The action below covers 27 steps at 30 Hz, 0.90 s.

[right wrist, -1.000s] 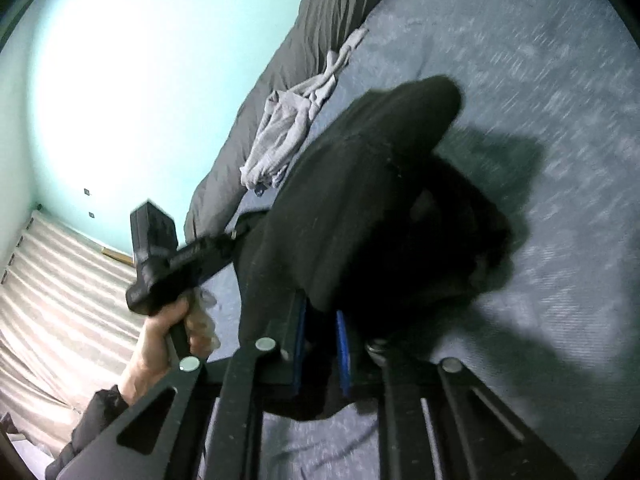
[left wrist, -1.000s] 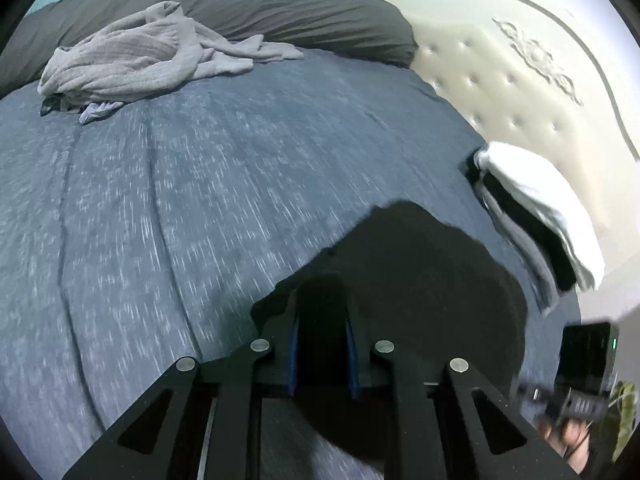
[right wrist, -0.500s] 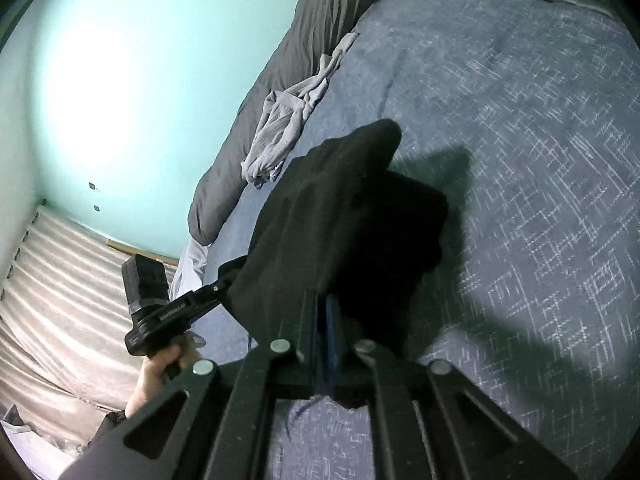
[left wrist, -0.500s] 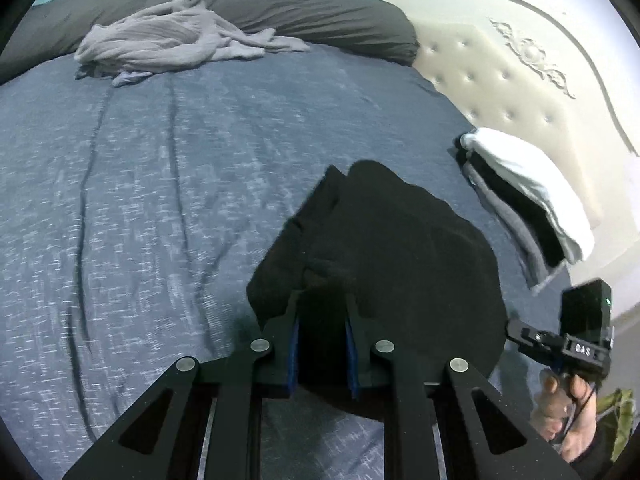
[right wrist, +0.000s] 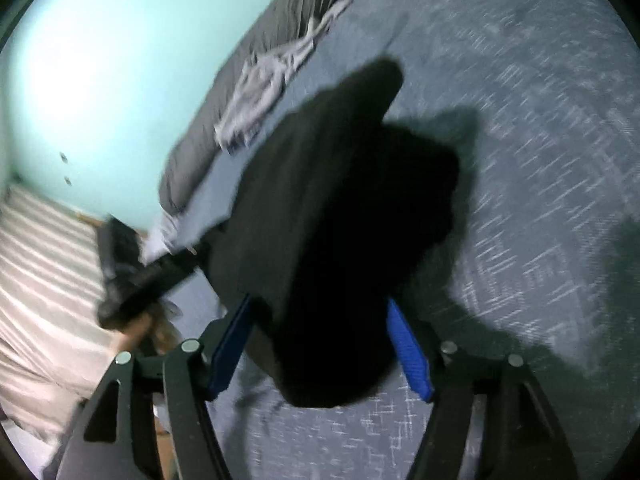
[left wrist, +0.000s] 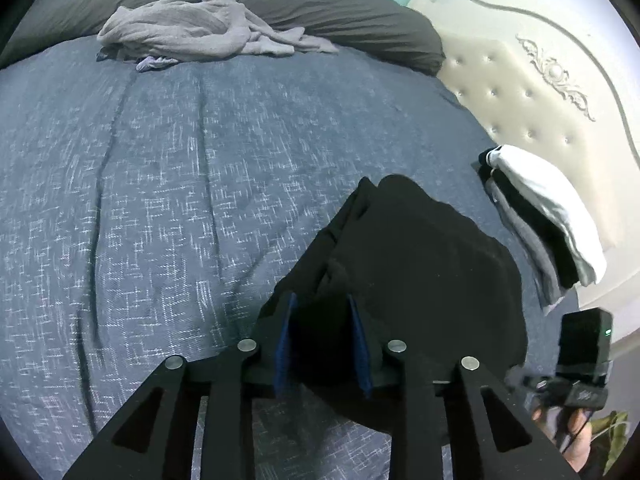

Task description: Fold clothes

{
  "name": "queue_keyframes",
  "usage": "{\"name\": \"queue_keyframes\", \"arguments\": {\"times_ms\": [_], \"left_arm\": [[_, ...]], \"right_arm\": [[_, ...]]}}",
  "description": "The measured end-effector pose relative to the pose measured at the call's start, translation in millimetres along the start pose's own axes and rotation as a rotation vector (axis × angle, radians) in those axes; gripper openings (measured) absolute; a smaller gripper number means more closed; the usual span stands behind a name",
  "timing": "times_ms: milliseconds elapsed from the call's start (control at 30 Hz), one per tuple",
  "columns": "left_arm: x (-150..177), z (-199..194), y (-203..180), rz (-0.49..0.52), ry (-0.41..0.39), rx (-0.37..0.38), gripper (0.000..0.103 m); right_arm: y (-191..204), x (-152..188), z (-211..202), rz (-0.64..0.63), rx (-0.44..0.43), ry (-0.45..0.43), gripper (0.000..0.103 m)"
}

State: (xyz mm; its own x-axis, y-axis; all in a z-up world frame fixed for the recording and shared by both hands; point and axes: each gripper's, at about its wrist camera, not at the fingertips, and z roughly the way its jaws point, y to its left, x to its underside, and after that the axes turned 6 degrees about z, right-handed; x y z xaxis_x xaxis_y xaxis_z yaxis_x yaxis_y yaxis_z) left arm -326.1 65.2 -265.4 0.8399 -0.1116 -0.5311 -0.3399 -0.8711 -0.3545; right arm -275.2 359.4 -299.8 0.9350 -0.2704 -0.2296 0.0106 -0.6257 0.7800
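Note:
A folded black garment (left wrist: 420, 264) lies on the blue-grey bed cover (left wrist: 180, 200), near the front right. My left gripper (left wrist: 322, 320) is slightly parted with the garment's near edge between its blue pads. In the right wrist view the same black garment (right wrist: 340, 208) fills the middle, blurred. My right gripper (right wrist: 320, 328) is open wide, its blue pads (right wrist: 408, 344) apart on either side of the cloth. The right gripper's body shows at the lower right of the left wrist view (left wrist: 580, 364).
A crumpled grey garment (left wrist: 200, 28) lies at the far side against a dark grey bolster (left wrist: 340, 4). A stack of folded clothes with a white top (left wrist: 540, 216) sits by the cream tufted headboard (left wrist: 540, 92). A teal wall (right wrist: 120, 60) stands beyond.
My right gripper has opened wide and let go of the black garment. My left gripper's jaws have parted a little. The garment has settled onto the bed.

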Motion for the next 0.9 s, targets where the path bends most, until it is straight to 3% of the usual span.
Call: {"name": "queue_keyframes", "arguments": {"times_ms": [100, 267, 367, 433, 633, 700, 733, 767, 833, 900], "left_arm": [[2.6, -4.7, 3.3, 0.0, -0.014, 0.019, 0.034], [4.0, -17.0, 19.1, -0.047, -0.07, 0.041, 0.036], [5.6, -23.5, 30.2, -0.081, -0.098, 0.062, 0.047], [9.3, -22.0, 36.1, -0.1, -0.096, 0.107, 0.056], [19.0, 3.4, 38.4, -0.095, -0.038, 0.128, 0.057], [20.9, 14.0, 35.1, -0.077, -0.017, 0.123, 0.056], [21.5, 16.8, 33.1, -0.069, -0.017, 0.122, 0.051], [22.1, 19.4, 31.1, -0.062, -0.017, 0.122, 0.036], [21.2, 22.2, 25.2, -0.05, -0.012, 0.116, 0.021], [19.9, 19.0, 18.8, -0.034, -0.01, 0.113, 0.02]], "right_arm": [[0.0, 0.0, 15.0, -0.02, 0.018, 0.011, 0.072], [-6.2, -0.1, 27.6, -0.009, -0.074, 0.027, 0.071], [-10.3, -0.2, 30.1, 0.004, -0.134, 0.024, 0.057], [-12.9, -1.3, 31.1, 0.02, -0.153, 0.026, 0.053], [-8.9, 2.1, 28.9, -0.01, -0.156, 0.009, 0.037], [-7.1, 1.8, 27.6, -0.018, -0.153, 0.006, 0.029], [-6.2, 1.6, 26.9, -0.021, -0.152, 0.005, 0.026], [-4.5, 2.2, 24.2, -0.029, -0.152, 0.005, 0.023], [0.8, 0.7, 18.8, -0.043, -0.151, 0.007, 0.021], [6.2, -1.2, 13.5, -0.058, -0.151, 0.01, 0.02]]}}
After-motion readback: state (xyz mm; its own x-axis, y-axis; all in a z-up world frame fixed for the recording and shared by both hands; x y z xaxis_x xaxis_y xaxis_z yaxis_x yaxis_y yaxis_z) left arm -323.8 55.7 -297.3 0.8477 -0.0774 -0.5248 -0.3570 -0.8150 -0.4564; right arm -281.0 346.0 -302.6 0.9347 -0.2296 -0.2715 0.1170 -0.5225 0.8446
